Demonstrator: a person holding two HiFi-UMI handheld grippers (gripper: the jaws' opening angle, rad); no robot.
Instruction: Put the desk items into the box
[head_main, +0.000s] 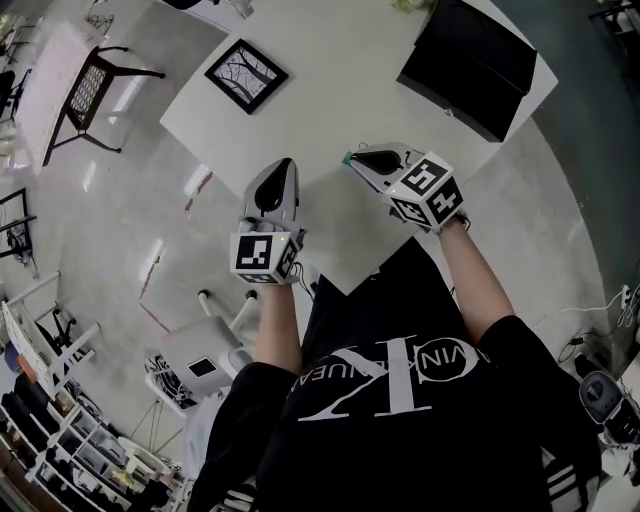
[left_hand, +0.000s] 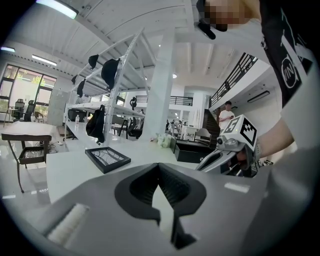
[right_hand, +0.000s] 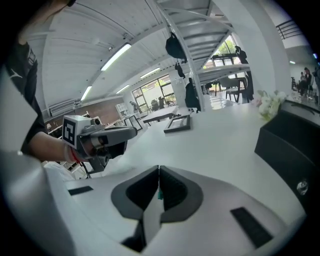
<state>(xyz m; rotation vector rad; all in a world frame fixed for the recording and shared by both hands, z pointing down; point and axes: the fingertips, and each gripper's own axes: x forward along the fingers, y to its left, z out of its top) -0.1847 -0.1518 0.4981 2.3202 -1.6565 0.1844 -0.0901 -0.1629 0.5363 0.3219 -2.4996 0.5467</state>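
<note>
Left gripper (left_hand: 159, 169) closed, empty; right gripper (right_hand: 159, 172) closed on a green sliver (right_hand: 159, 194). Both hover, probably readying: frame (head_main: 246, 75) ahead of the left, box (head_main: 470, 62) ahead of the right.

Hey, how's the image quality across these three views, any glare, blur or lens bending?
Head view: sharp, wide-angle bending near the edges, glare streaks on the floor. Left gripper view: dark round vignette, the left tool soft up close. Right gripper view: same vignette, bright ceiling strips, a teal sliver in the right tool too small to name.
</note>
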